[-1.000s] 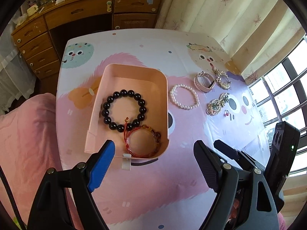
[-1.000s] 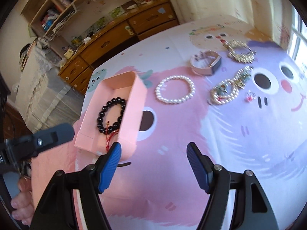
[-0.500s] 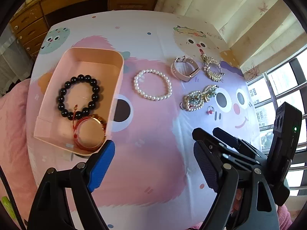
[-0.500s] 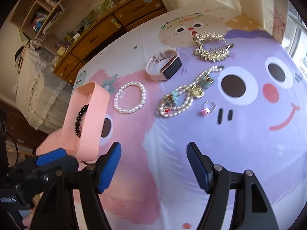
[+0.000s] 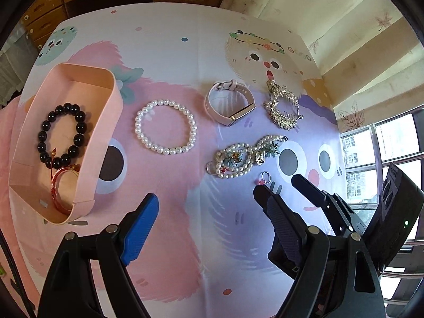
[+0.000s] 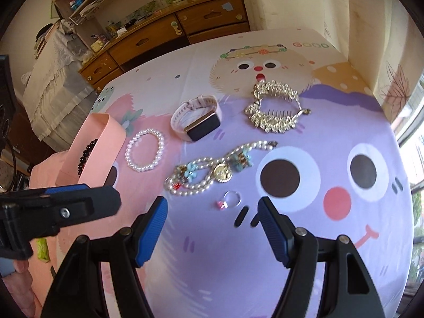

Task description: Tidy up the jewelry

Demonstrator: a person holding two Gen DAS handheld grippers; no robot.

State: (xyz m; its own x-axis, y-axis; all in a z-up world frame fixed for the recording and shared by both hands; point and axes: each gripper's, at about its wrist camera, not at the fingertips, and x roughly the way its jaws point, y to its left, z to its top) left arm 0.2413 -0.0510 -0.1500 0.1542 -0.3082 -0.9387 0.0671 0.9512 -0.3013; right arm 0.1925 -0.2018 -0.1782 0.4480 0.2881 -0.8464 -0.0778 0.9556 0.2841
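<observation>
A pink box (image 5: 102, 137) on the left holds a black bead bracelet (image 5: 62, 133) and a red bangle (image 5: 62, 188). On the cloth lie a white pearl bracelet (image 5: 165, 127), a pink smart watch (image 5: 229, 103), a gold hair comb (image 5: 282, 107), a pearl and flower bracelet (image 5: 243, 156) and a small ring (image 5: 263, 179). My left gripper (image 5: 209, 212) is open and empty, above the cloth short of the pearl bracelet. My right gripper (image 6: 213, 217) is open and empty, just short of the ring (image 6: 229, 200).
The table carries a cartoon-print cloth (image 6: 304, 137). A wooden desk with drawers (image 6: 164, 34) stands beyond its far edge, a curtain (image 5: 331, 26) and window (image 5: 381, 145) to the right. The left gripper's finger (image 6: 74, 206) shows at the left of the right wrist view.
Both grippers have moved right and forward, away from the pink box and toward the loose jewelry. Both stay open and empty. The jewelry has not moved.
</observation>
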